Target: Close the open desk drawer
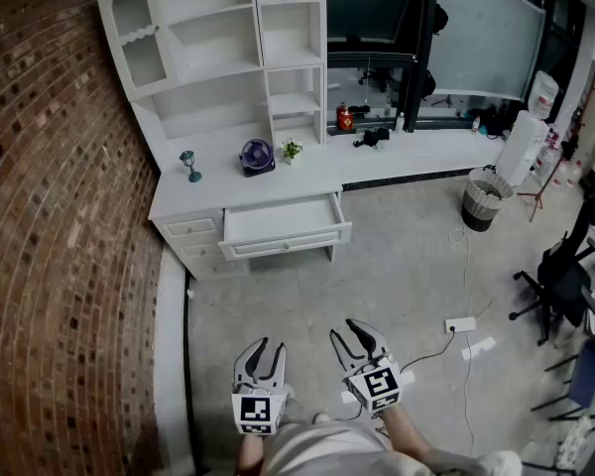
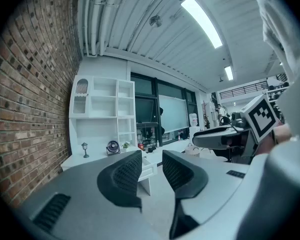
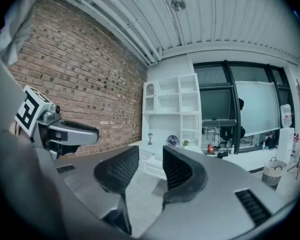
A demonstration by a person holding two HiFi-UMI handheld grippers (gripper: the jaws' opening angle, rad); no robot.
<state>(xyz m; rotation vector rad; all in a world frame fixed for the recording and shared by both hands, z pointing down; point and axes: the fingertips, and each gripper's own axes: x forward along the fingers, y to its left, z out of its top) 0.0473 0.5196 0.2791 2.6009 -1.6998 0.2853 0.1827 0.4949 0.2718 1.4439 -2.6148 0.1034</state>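
We find the left tool (image 1: 267,351) and the right tool (image 1: 351,336) held side by side low over the grey floor (image 1: 397,266), well apart from the white table (image 1: 416,152). In its own view, each tool's jaws stand a little apart with a narrow gap between them. Neither holds or touches anything; only the distant furniture shows through the gaps. The drawer (image 1: 283,224) stands pulled out from under the table top, just right of a stack of small shut drawers (image 1: 193,238) by the brick wall (image 1: 50,216). On the table above it stand a small lamp (image 1: 189,166), a fan (image 1: 257,156) and a potted plant (image 1: 292,150), below a white shelf unit (image 1: 218,48).
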